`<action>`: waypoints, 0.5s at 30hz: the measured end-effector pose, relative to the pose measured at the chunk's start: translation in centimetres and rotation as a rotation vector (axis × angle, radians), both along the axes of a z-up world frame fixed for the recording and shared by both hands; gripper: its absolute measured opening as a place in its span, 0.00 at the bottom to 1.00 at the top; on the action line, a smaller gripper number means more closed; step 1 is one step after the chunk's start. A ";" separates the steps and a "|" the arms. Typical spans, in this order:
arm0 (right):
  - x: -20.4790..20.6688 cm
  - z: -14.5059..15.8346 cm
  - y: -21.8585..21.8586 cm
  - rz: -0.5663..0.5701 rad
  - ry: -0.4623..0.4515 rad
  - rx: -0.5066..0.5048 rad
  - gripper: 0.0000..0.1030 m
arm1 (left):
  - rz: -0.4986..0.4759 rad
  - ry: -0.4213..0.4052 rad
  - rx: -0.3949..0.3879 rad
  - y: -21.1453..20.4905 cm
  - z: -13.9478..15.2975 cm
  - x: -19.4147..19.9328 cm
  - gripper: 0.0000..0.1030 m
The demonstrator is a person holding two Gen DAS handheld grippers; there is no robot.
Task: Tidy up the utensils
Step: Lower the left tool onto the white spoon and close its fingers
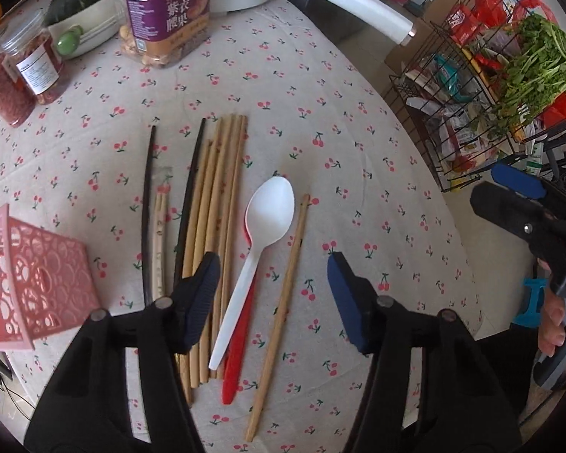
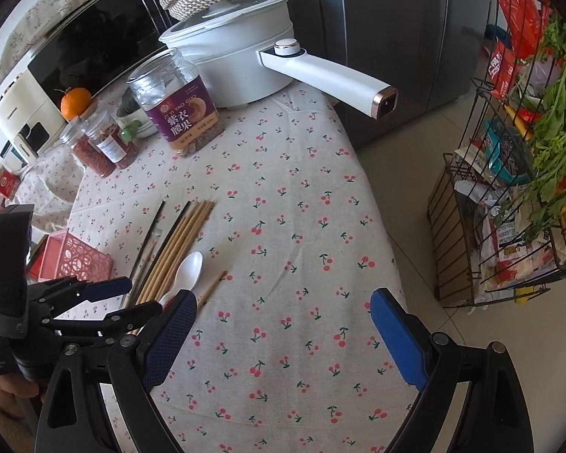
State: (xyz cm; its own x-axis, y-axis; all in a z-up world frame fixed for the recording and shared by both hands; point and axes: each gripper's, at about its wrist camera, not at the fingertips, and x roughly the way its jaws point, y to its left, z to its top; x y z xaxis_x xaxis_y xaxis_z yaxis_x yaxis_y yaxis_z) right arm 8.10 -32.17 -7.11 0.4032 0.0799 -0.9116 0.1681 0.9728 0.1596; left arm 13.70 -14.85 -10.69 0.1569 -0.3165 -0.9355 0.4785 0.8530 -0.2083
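Note:
On the cherry-print tablecloth lie a white plastic spoon [image 1: 262, 234] on top of a red utensil [image 1: 239, 347], a bundle of several wooden chopsticks [image 1: 217, 204], two black chopsticks [image 1: 147, 204], a wrapped pair [image 1: 158, 234] and one lone wooden chopstick [image 1: 283, 302]. A pink perforated basket [image 1: 30, 283] stands at the left. My left gripper [image 1: 273, 294] is open, hovering just above the spoon handle. My right gripper [image 2: 279, 339] is open and empty over bare cloth, to the right of the utensils [image 2: 177, 256]. The basket also shows in the right wrist view [image 2: 79, 260].
At the back stand a purple-labelled nut jar [image 1: 166, 15], two red-filled jars [image 1: 19, 71], a bowl with a squash [image 1: 79, 3] and a white electric pot with a long handle [image 2: 320, 71]. A black wire rack with greens and packets [image 2: 509, 188] stands off the table's right edge.

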 end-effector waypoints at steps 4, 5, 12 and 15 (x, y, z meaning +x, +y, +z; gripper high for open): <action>-0.1 -0.6 -0.8 0.003 0.020 0.008 0.92 | -0.021 -0.016 0.048 -2.0 -1.7 1.6 0.59; -0.1 -0.6 -0.9 0.007 0.022 0.008 0.92 | -0.023 -0.014 0.058 -2.3 -2.1 1.9 0.58; -0.2 -1.3 -1.5 0.009 0.039 0.004 0.92 | -0.013 0.000 0.117 -3.7 -4.4 3.5 0.41; -0.1 -1.4 -1.7 0.004 0.044 0.013 0.92 | 0.000 -0.011 0.114 -3.9 -4.6 3.5 0.38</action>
State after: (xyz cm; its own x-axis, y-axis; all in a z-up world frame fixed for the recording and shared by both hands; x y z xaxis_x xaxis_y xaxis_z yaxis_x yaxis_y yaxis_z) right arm 8.03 -33.85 -8.52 0.3626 0.0931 -0.9273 0.1712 0.9714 0.1645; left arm 17.23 -18.74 -15.28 0.1674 -0.2077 -0.9638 0.4802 0.8709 -0.1042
